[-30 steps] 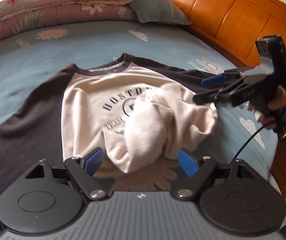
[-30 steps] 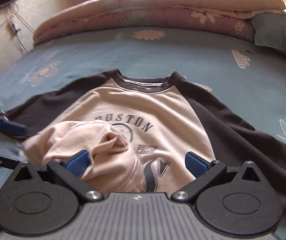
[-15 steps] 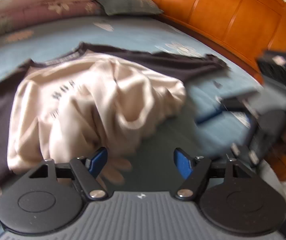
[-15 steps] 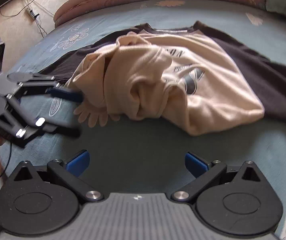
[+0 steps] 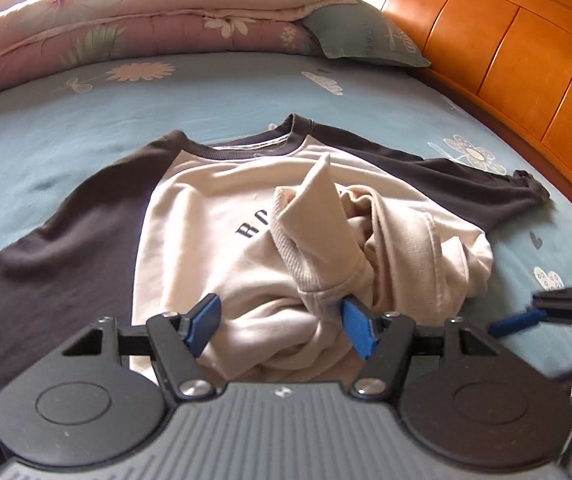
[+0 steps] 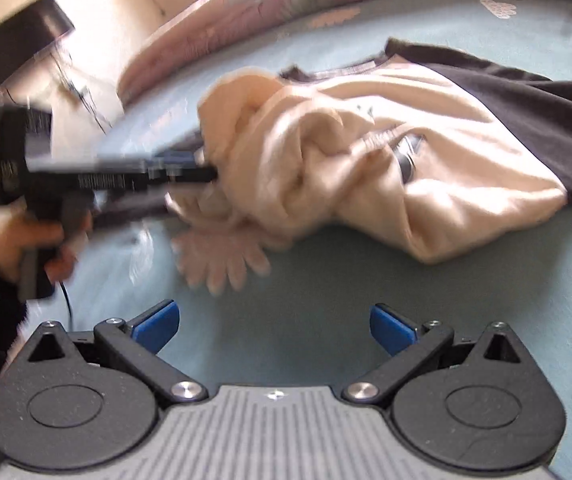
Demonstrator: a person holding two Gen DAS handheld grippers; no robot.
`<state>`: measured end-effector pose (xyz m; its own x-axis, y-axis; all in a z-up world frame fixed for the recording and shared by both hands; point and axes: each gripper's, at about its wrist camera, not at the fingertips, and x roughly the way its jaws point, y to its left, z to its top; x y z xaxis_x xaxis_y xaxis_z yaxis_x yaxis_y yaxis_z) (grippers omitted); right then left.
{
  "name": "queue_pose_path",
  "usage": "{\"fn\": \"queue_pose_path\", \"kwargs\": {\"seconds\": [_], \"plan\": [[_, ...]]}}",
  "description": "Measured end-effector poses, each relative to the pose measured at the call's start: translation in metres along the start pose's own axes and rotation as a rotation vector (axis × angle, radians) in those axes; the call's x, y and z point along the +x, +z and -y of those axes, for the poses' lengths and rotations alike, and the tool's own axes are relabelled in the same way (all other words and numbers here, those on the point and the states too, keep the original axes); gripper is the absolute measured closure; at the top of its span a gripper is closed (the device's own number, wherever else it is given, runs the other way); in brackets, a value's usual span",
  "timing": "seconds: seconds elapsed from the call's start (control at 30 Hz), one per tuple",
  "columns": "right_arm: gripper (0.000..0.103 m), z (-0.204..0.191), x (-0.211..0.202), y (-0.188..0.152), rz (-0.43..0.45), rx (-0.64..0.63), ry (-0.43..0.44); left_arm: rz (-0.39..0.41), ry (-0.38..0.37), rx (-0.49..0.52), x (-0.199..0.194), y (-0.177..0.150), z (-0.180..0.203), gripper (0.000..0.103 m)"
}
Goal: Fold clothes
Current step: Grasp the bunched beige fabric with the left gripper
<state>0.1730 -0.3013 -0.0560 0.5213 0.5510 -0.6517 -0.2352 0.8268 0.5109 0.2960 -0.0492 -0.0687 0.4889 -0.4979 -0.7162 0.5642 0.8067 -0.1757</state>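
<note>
Left tongs newly closing around sweatshirt

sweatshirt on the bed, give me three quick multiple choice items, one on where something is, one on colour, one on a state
1. Where does the pillow lie?
A. beside the wooden headboard
B. on the sweatshirt
C. on the floor

2. What colour are the sleeves of the sweatshirt?
A. red
B. dark
C. yellow

3. How does the sweatshirt's lower half lie?
A. spread flat
B. bunched up over the chest print
C. rolled in a tight tube

Key: 1 A, the pillow sits at the bed's far corner by the headboard. 2 B, both sleeves are dark against the cream body. 3 B, the hem is heaped over the lettering, between the fingers of the closing left gripper.
</note>
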Motion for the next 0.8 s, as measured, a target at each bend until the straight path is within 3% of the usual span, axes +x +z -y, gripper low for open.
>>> {"fn": "queue_pose_path", "kwargs": {"seconds": [0.27, 0.4, 0.53, 0.67, 0.8], "plan": [[0.000, 0.020, 0.042, 0.028, 0.064, 0.148, 0.153, -0.014, -0.016, -0.008, -0.018, -0.017, -0.005, 0.035], [0.000, 0.018, 0.030, 0.035, 0.133, 0.178, 0.193, -0.003, -0.049, 0.002, -0.037, -0.017, -0.002, 0.035], [0.000, 0.016, 0.010, 0.036, 0.182, 0.163, 0.188, 0.035, -0.150, 0.038, -0.053, 0.003, 0.013, 0.030], [0.000, 0.019, 0.001, 0.039, 0.227, 0.155, 0.206, 0.067, -0.257, 0.017, -0.046, 0.034, 0.025, 0.028], [0.000, 0.025, 0.011, 0.040, 0.181, 0.143, 0.139, 0.033, -0.371, -0.062, -0.016, 0.064, 0.033, 0.028]]}}
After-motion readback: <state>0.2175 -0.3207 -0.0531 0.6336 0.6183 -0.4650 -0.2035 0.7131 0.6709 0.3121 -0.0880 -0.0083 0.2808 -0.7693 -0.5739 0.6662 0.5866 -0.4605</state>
